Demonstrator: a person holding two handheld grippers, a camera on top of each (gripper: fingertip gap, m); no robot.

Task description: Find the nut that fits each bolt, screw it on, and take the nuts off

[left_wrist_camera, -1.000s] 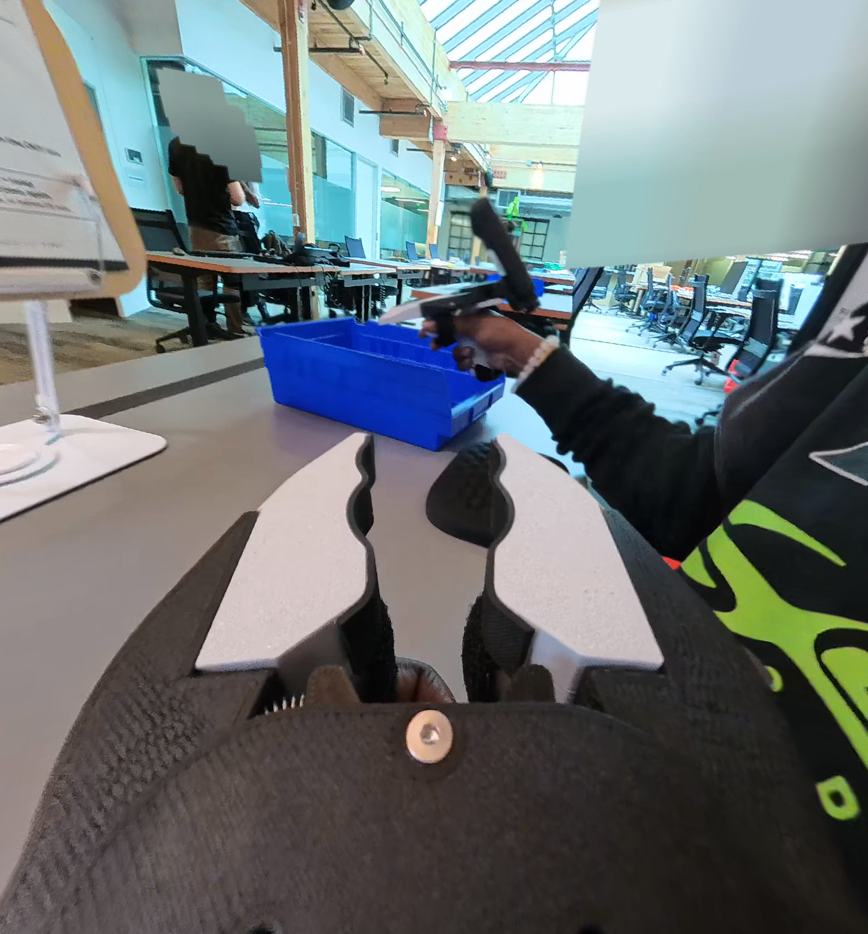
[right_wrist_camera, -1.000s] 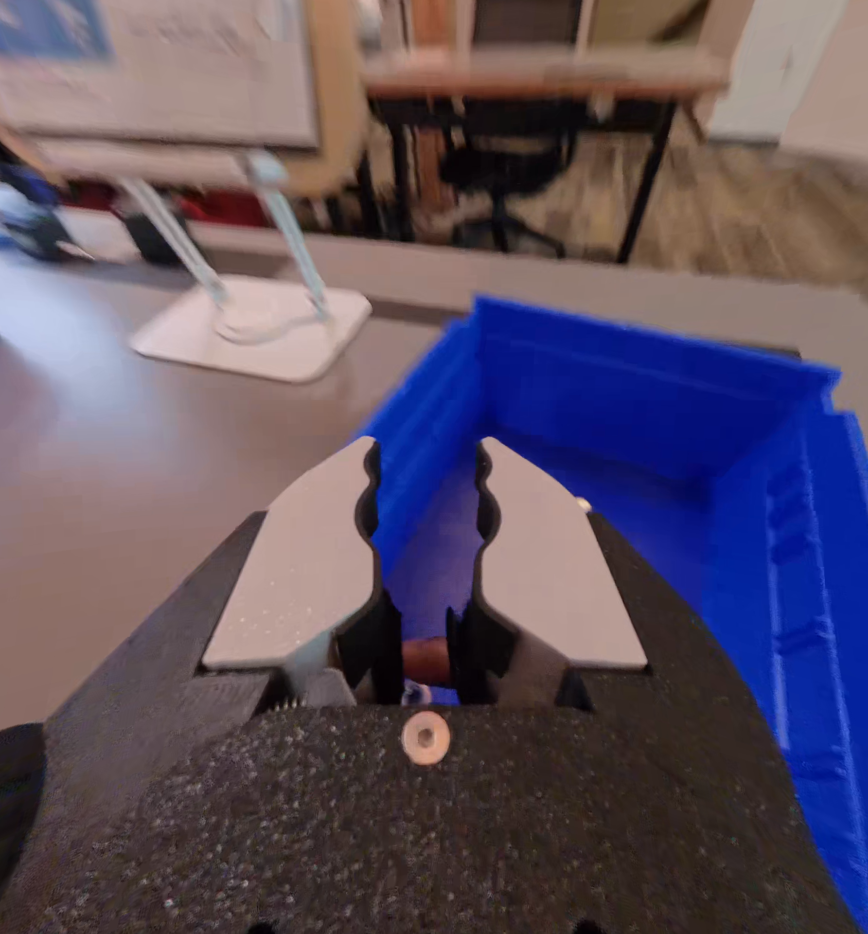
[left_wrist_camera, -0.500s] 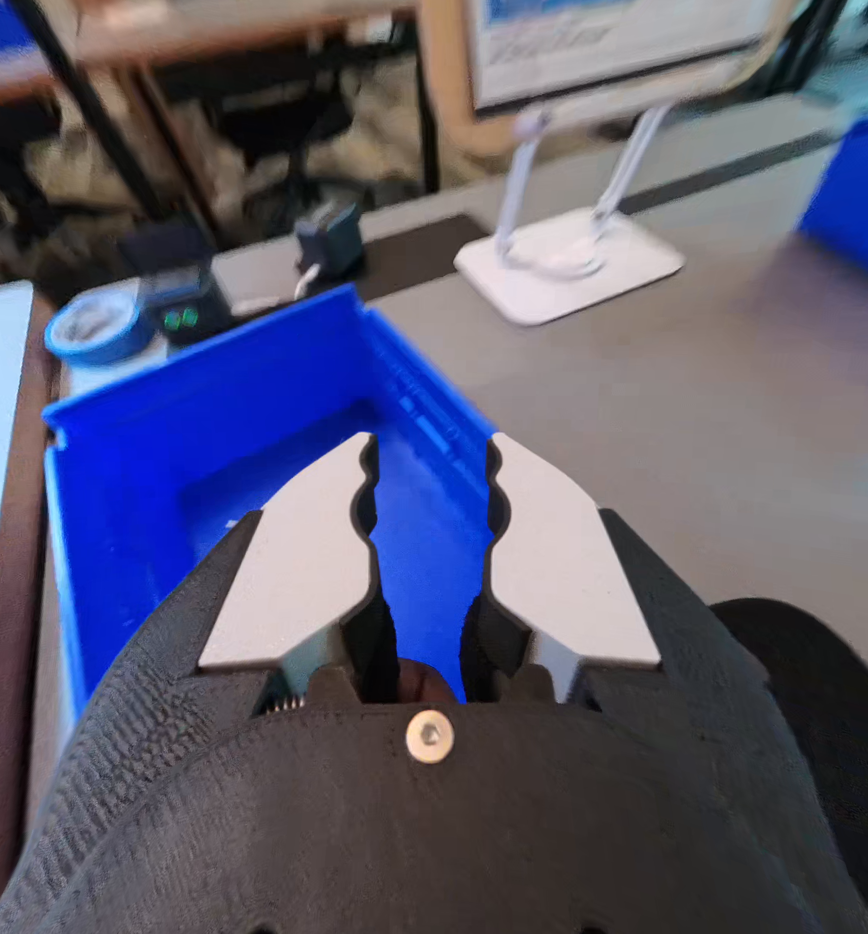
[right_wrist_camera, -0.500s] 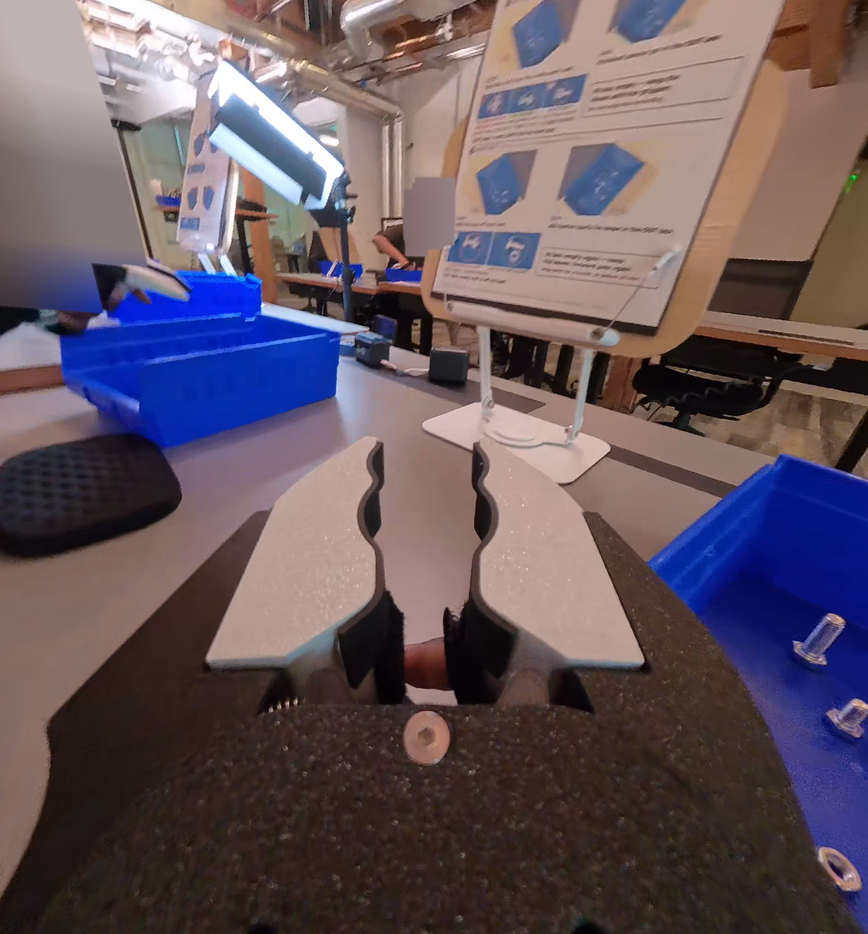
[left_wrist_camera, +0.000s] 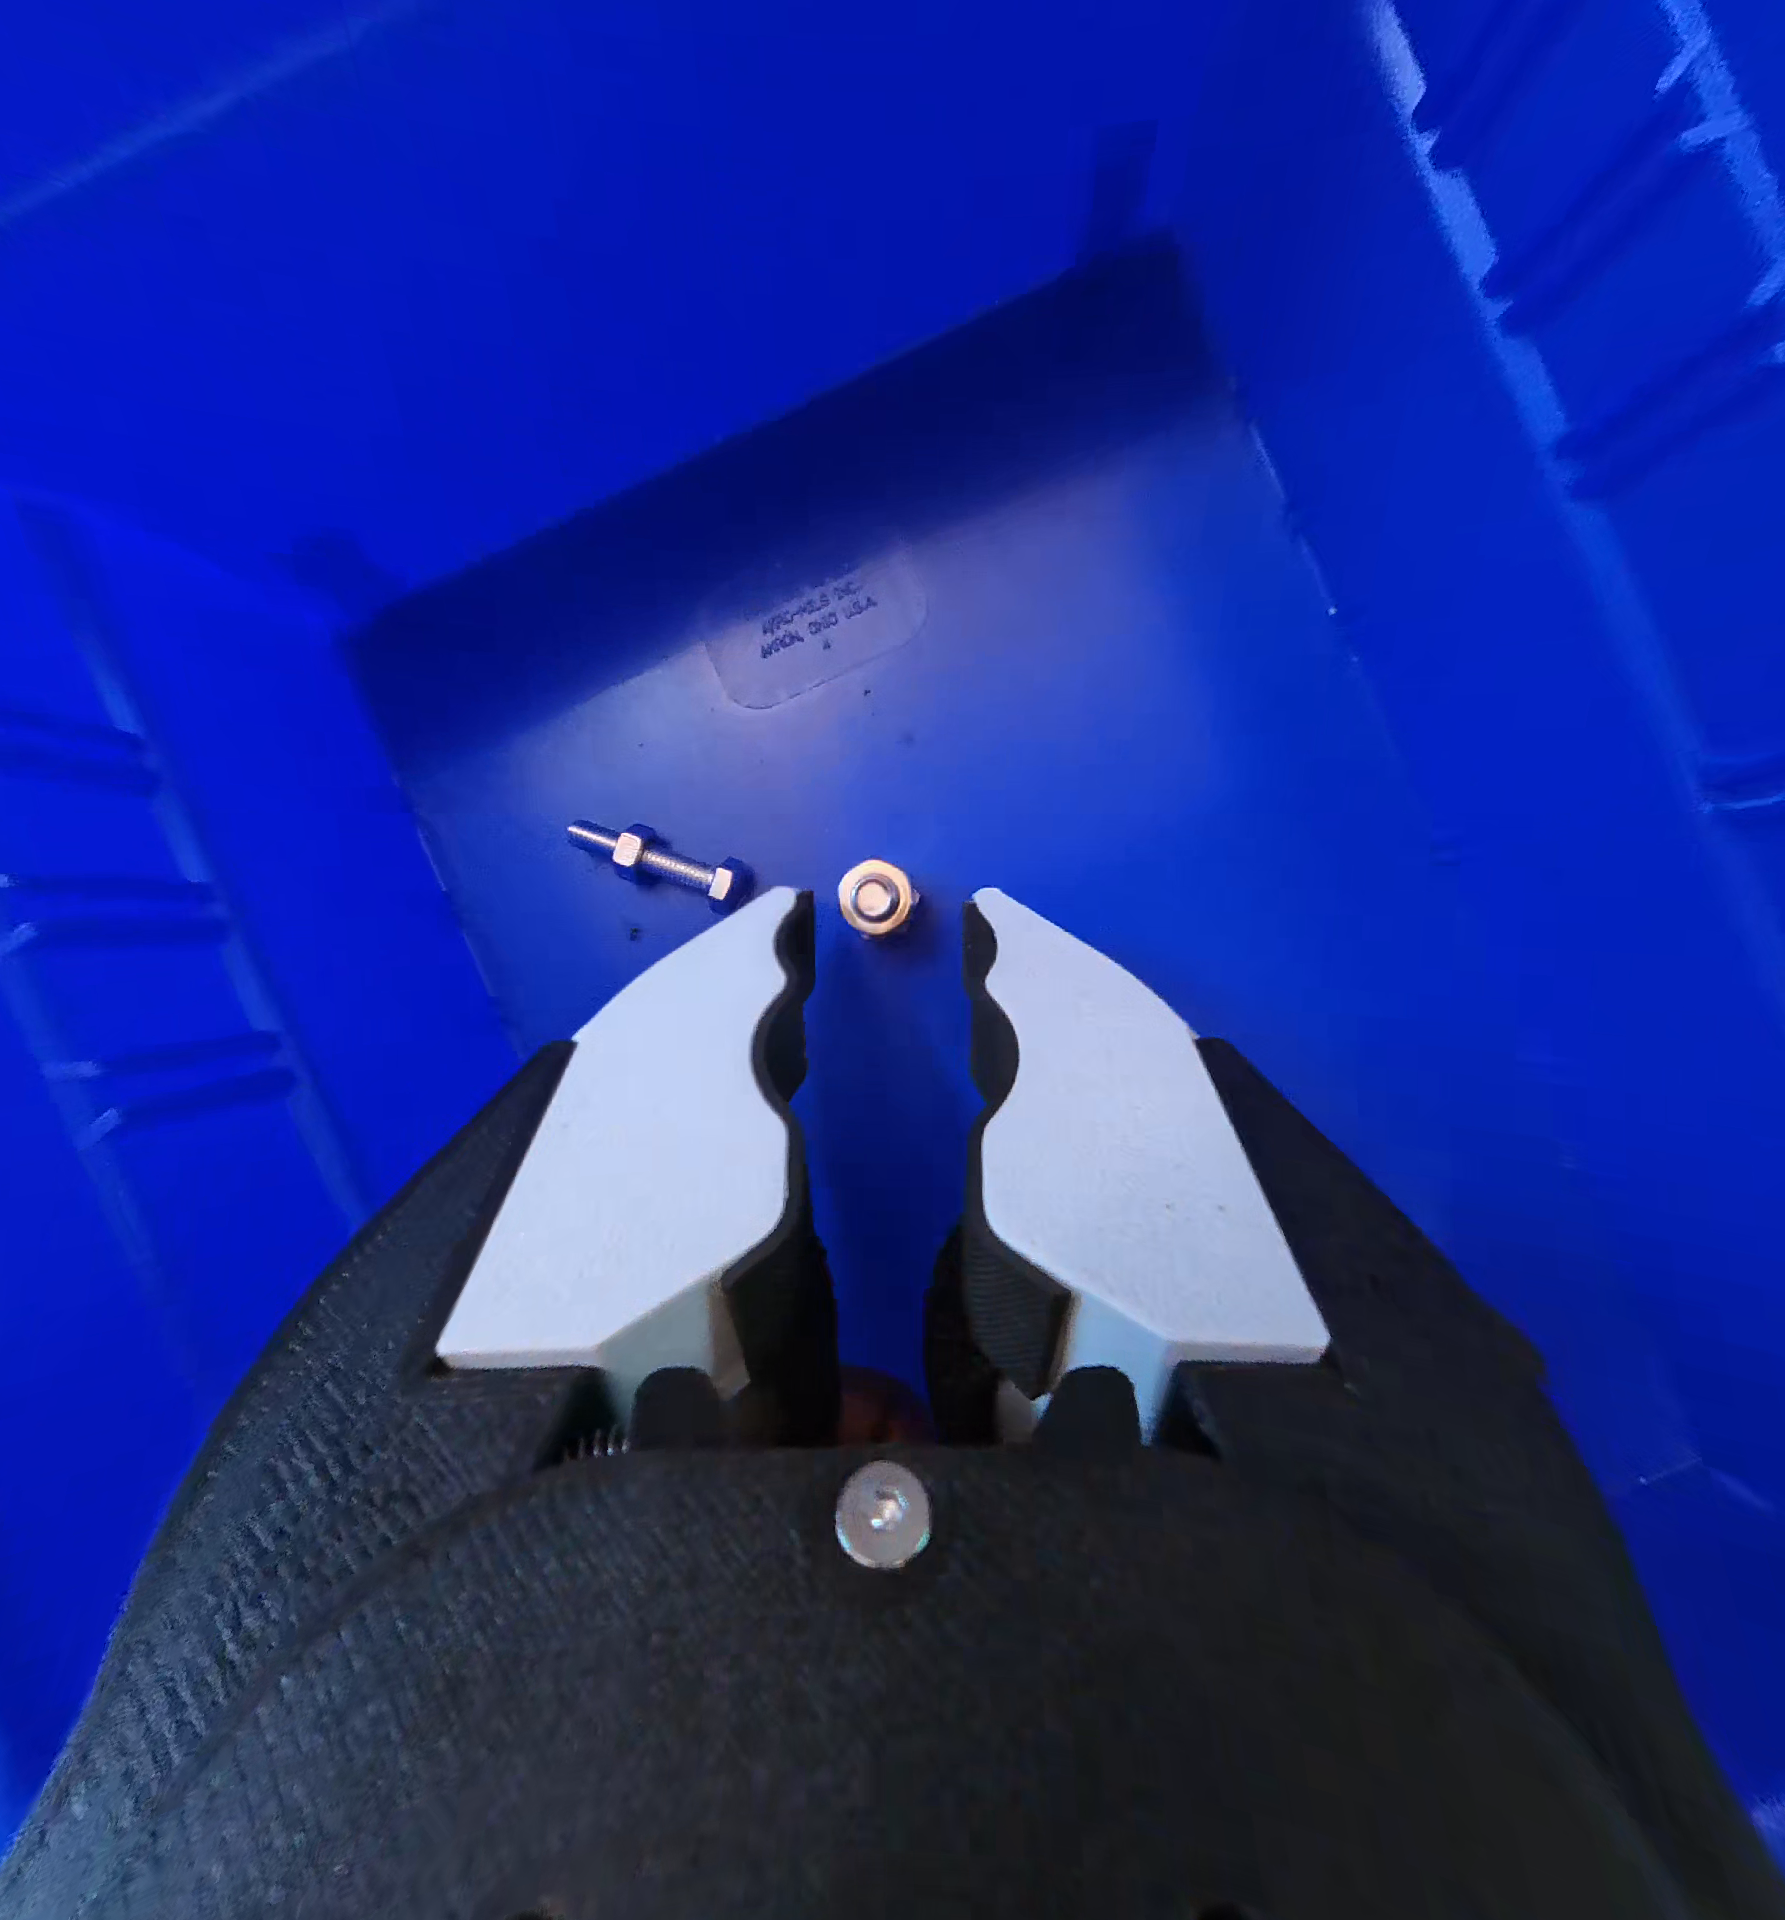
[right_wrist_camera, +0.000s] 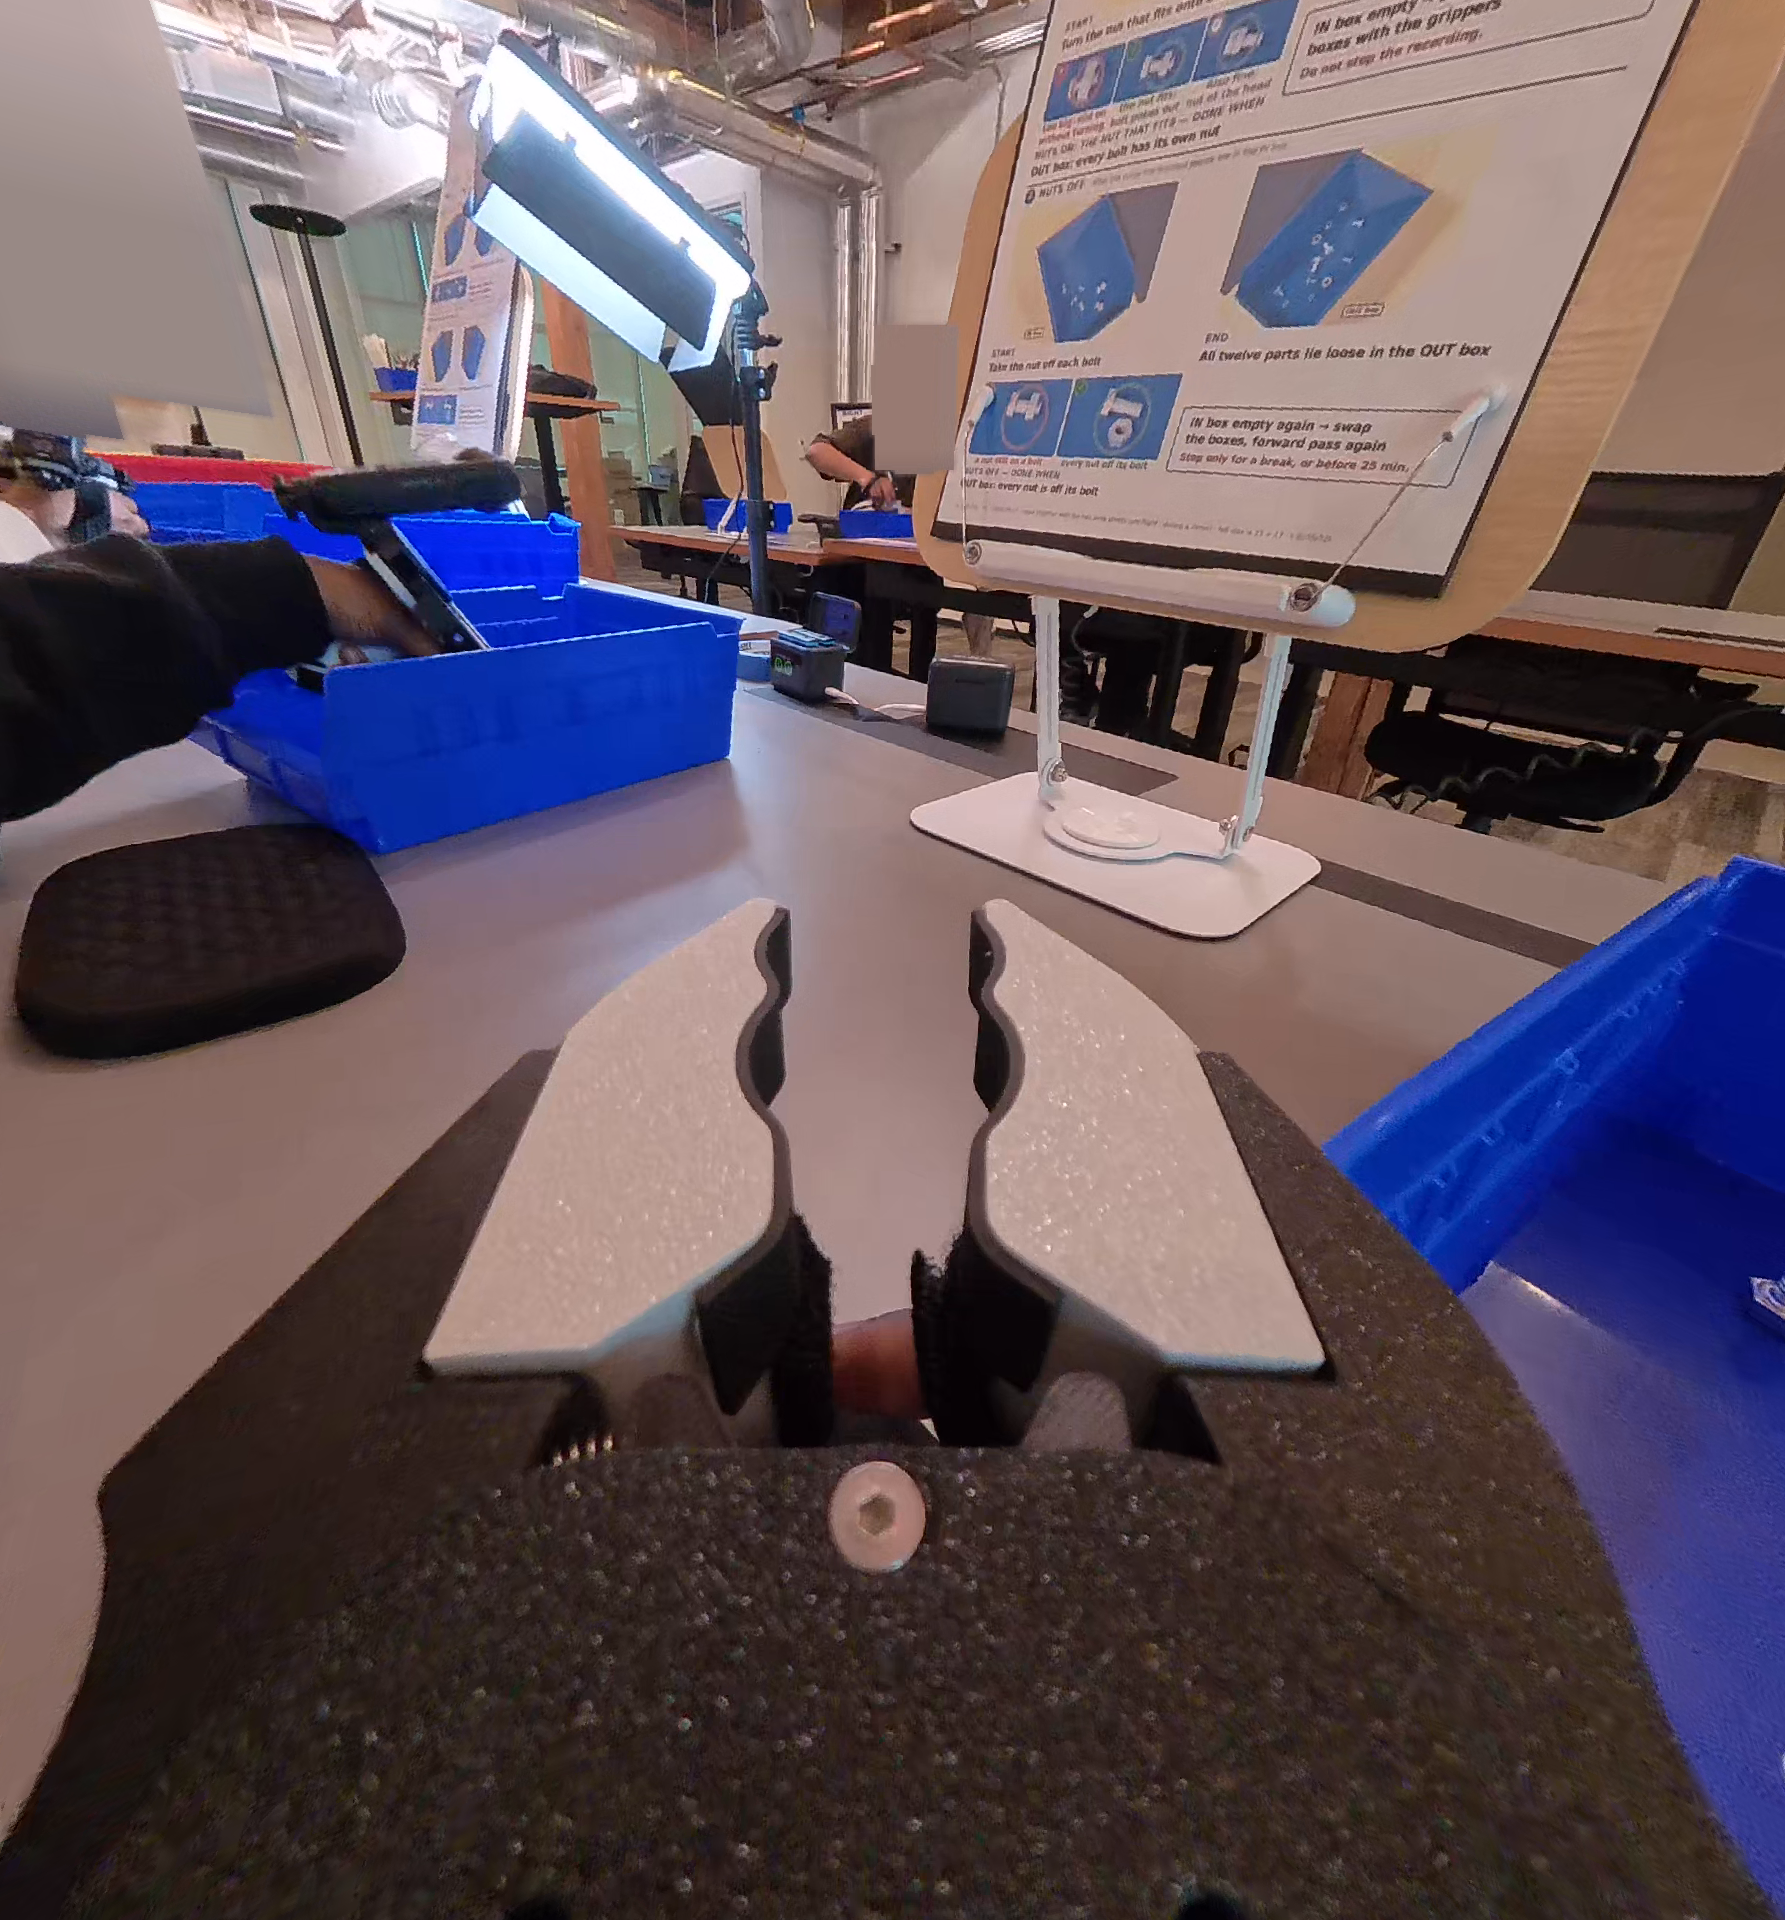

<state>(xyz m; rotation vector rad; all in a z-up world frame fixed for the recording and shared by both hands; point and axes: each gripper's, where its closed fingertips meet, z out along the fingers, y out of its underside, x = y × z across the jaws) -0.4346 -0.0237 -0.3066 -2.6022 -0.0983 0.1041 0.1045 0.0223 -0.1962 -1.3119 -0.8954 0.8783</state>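
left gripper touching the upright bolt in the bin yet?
Apart. The left wrist view shows the open left gripper with blue bin floor visible on both sides between its fingertips and the upright bolt.

Printed and moulded writing in view

An instruction sheet [right_wrist_camera: 1314,270] with printed lines and blue photos stands on a white stand [right_wrist_camera: 1116,842]; a moulded maker's mark [left_wrist_camera: 817,636] sits on the blue bin [left_wrist_camera: 1490,520] floor; a farther poster [right_wrist_camera: 467,312] is too small to read.
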